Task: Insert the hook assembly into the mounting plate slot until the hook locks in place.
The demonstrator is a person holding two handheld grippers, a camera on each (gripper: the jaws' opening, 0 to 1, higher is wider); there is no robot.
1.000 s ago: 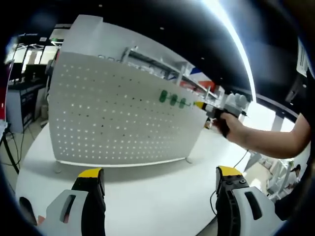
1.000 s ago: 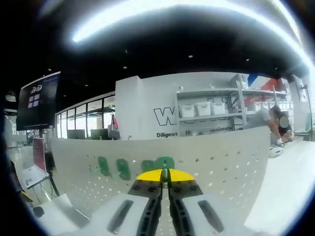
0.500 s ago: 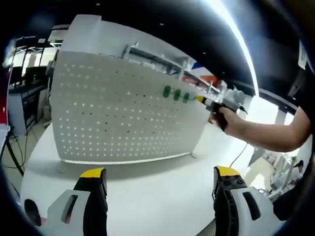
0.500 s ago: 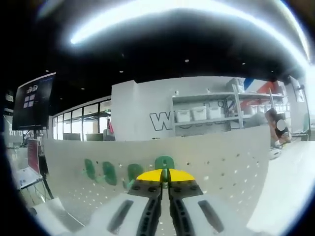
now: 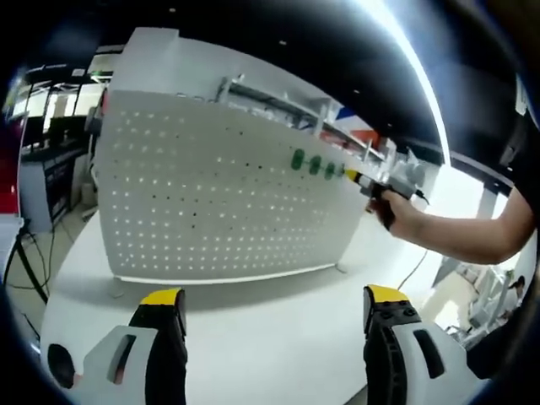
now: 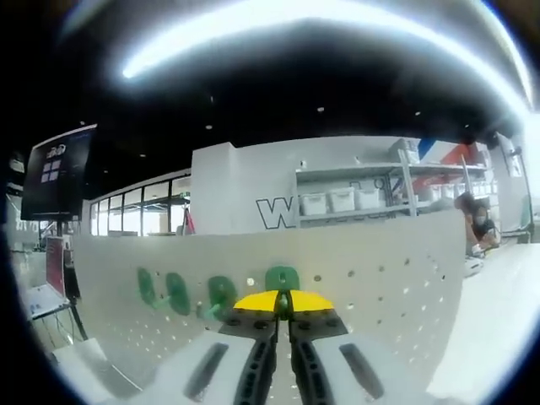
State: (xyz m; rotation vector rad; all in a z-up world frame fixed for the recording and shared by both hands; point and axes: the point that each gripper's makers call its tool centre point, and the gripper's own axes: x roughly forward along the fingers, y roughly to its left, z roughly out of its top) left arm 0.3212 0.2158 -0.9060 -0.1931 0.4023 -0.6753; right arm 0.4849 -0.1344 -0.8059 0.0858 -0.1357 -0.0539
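Observation:
A white perforated mounting plate (image 5: pixel 219 194) stands upright on a white table (image 5: pixel 253 337). Three green hooks (image 5: pixel 314 165) hang in a row near its upper right corner. Just right of them a person's hand (image 5: pixel 396 211) holds my right gripper (image 5: pixel 352 175) against the plate. In the right gripper view, the plate (image 6: pixel 380 287) is close ahead and the right gripper (image 6: pixel 283 301) has its yellow-tipped jaws shut, with a green hook (image 6: pixel 281 278) at the tips. The other green hooks (image 6: pixel 177 291) sit to its left. My left gripper (image 5: pixel 272 297) hangs open over the table, holding nothing.
Behind the plate are shelves with white bins (image 6: pixel 342 201), a lettered wall and a dark screen (image 6: pixel 55 173). A person (image 6: pixel 477 228) bends over a bench at far right. A cable (image 5: pixel 25 270) trails off the table's left side.
Both views have drifted slightly. The right gripper stays shut at the plate's upper part with the green hook at its tips. The left gripper remains open.

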